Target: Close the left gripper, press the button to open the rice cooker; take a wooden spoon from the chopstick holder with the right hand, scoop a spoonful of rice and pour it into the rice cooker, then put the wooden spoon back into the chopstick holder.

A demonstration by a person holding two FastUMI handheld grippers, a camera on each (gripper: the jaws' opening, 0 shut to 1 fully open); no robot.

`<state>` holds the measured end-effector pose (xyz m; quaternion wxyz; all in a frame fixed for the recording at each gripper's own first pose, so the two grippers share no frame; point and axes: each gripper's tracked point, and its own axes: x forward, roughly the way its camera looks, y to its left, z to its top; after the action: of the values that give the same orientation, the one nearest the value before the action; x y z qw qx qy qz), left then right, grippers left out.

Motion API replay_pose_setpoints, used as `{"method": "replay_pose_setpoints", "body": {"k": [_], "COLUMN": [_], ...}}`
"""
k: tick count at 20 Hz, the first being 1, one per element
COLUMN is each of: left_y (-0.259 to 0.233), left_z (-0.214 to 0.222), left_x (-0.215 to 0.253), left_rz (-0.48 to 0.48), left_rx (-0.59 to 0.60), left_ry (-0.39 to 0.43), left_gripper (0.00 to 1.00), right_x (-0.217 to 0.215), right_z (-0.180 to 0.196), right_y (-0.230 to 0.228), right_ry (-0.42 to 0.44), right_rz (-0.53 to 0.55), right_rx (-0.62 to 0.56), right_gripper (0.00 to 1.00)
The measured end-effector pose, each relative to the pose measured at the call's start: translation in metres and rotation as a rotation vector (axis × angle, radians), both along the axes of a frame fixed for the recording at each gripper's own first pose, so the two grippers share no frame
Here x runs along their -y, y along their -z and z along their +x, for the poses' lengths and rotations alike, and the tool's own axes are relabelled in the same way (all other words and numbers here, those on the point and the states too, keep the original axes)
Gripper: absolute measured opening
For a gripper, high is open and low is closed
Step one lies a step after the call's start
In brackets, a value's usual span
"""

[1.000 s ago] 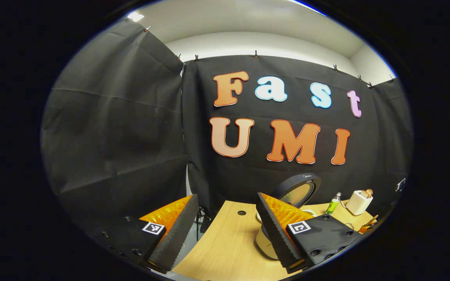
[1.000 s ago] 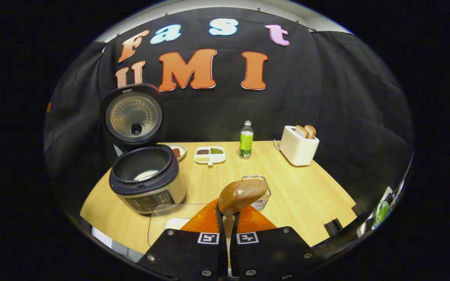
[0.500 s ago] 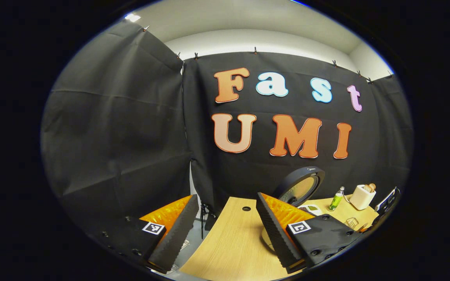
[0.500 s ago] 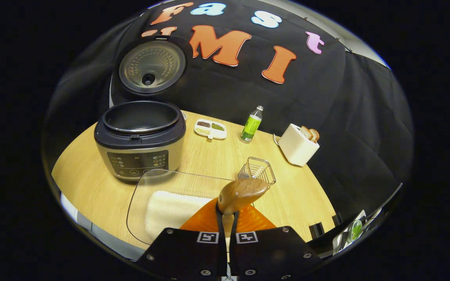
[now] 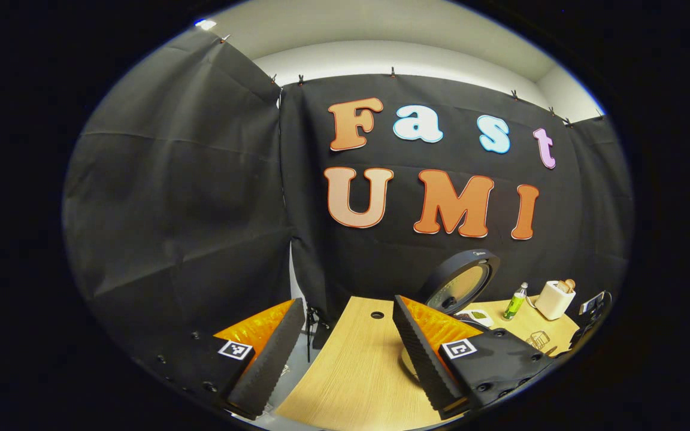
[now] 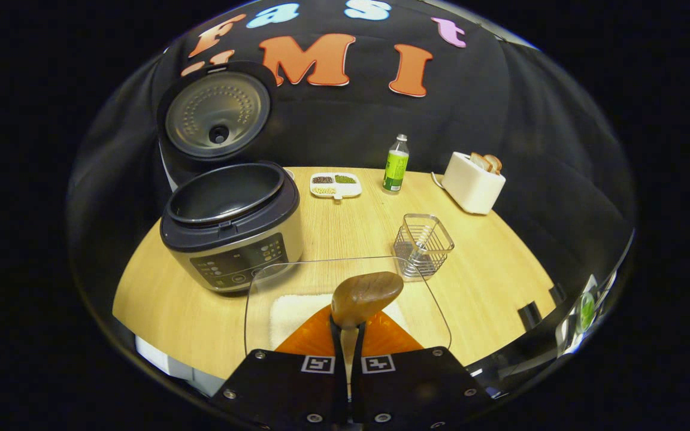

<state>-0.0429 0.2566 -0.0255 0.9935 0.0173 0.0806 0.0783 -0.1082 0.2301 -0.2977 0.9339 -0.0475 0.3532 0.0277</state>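
Note:
My right gripper (image 6: 348, 328) is shut on the handle of the wooden spoon (image 6: 366, 294). The spoon's brown bowl sticks out forward, above a clear container holding white rice (image 6: 297, 308). The rice cooker (image 6: 231, 230) stands open at the left, its lid (image 6: 218, 114) upright. From this angle the pot's bottom is hidden. The wire chopstick holder (image 6: 423, 245) stands just right of the spoon and farther off. My left gripper (image 5: 348, 306) hangs open over the table's left end, holding nothing. To its right is the cooker lid (image 5: 462, 280).
At the back of the wooden table (image 6: 489, 281) stand a divided dish of grains (image 6: 335, 185), a green bottle (image 6: 396, 172) and a white toaster with bread (image 6: 474, 182). The left gripper view has the table edge (image 5: 315, 371) and floor below.
My right gripper has pulled the spoon back from over the cooker to above the rice container and turned right, bringing the wire holder nearer. The left gripper has barely shifted.

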Motion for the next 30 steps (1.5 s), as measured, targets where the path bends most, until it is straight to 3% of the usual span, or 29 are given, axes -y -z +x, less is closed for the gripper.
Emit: {"method": "replay_pose_setpoints", "body": {"k": [4,9,14,30], "left_y": [0.004,0.007,0.006,-0.008], "left_z": [0.006,0.011,0.013,0.023], "left_x": [0.003,0.009,0.012,0.028], "left_rz": [-0.005,0.002,0.001,-0.016], "left_rx": [-0.004,-0.014,-0.004,0.033], "left_ry": [0.008,0.017,0.018,0.025], "left_gripper": [0.96,0.96,0.96,0.97], "right_x": [-0.003,0.014,0.027,0.029], "right_z": [-0.001,0.001,-0.001,0.008], "right_y": [0.002,0.009,0.008,-0.054], "right_ry": [0.064,0.222,0.335,0.393], "right_rz": [0.234,0.506,0.705,0.918], "right_rx": [-0.039,-0.106,-0.133,-0.148], "right_gripper": [0.02,0.02,0.02,0.02]}}
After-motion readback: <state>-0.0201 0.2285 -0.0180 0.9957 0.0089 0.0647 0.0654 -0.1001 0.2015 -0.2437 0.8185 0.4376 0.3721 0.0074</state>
